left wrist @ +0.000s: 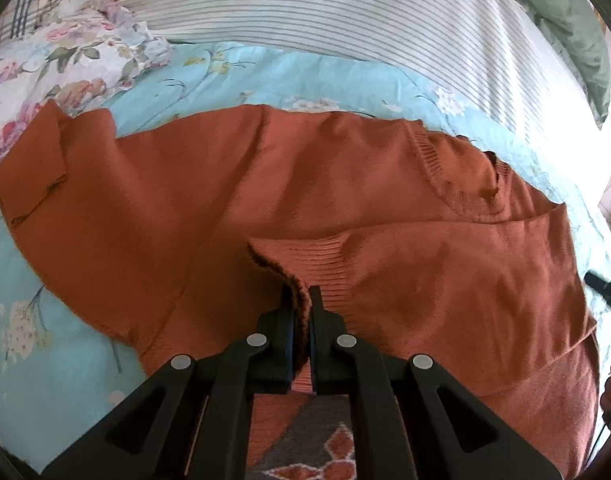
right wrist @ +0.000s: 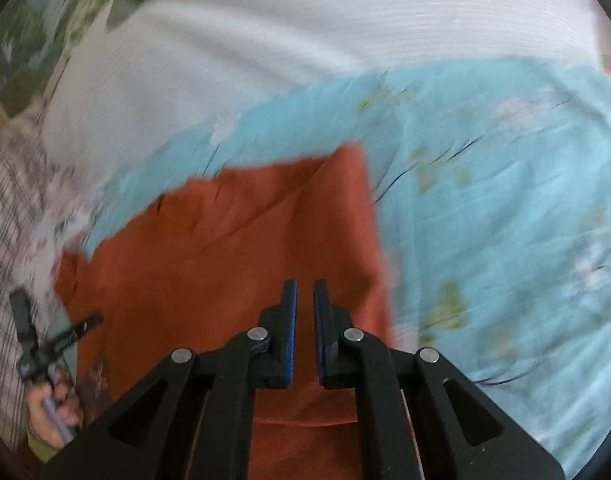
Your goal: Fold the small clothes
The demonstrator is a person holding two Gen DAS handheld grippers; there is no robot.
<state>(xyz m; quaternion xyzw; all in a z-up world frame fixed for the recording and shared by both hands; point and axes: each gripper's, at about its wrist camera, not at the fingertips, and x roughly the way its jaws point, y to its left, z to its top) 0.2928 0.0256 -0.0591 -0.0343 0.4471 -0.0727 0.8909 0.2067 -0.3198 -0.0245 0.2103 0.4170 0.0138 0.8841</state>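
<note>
Sweater [left wrist: 233,184] cuff pinched in left tongs [left wrist: 298,300] — right tongs [right wrist: 304,292] empty.

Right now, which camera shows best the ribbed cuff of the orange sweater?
The left wrist view. There the ribbed cuff is sharp, and the left tongs pinch its edge. The right wrist view is blurred and shows only plain orange sweater under the right tongs, which hold nothing; no cuff is seen there.

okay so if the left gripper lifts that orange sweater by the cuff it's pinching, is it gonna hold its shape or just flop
Likely flop: the orange sweater is soft knit, already creased and draped over the floral bedsheet. The ribbed cuff buckles between the left gripper fingers, so it should trail. Probably light, and the ribbing should resist slipping.
</note>
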